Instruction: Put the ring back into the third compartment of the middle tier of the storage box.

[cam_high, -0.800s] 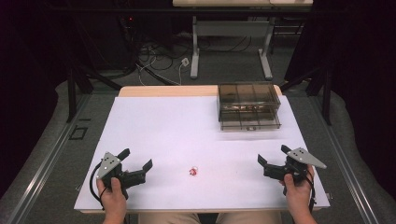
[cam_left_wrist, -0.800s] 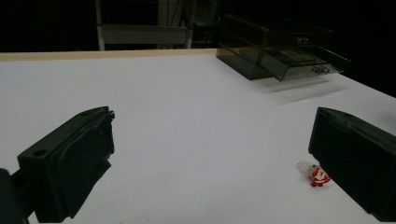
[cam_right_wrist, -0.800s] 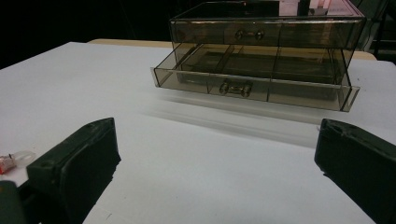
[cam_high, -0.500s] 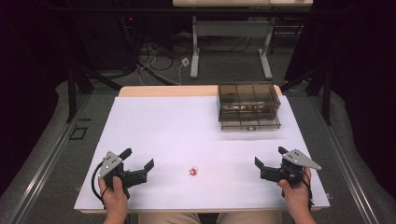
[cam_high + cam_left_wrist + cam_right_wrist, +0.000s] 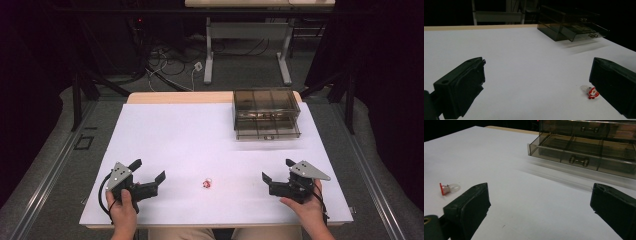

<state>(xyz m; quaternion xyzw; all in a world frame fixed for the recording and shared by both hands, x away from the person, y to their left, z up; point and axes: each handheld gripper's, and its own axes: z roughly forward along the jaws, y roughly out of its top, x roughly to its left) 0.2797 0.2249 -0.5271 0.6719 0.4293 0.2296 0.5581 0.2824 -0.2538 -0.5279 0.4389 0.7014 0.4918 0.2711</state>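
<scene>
With both my left tongs [image 5: 151,178] and right tongs [image 5: 276,176] spread and empty near the tabletop's front edge, I judge the pickup unstarted: next I must reach the small red figure [image 5: 206,183] between them.

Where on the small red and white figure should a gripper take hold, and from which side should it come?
Probably across the red body of the small figure, not its clear rounded end, which looks slippery and narrow. It lies flat on the white table with bare space all round, so coming straight down from above seems best. Both the left gripper and the right gripper stand open beside it.
</scene>
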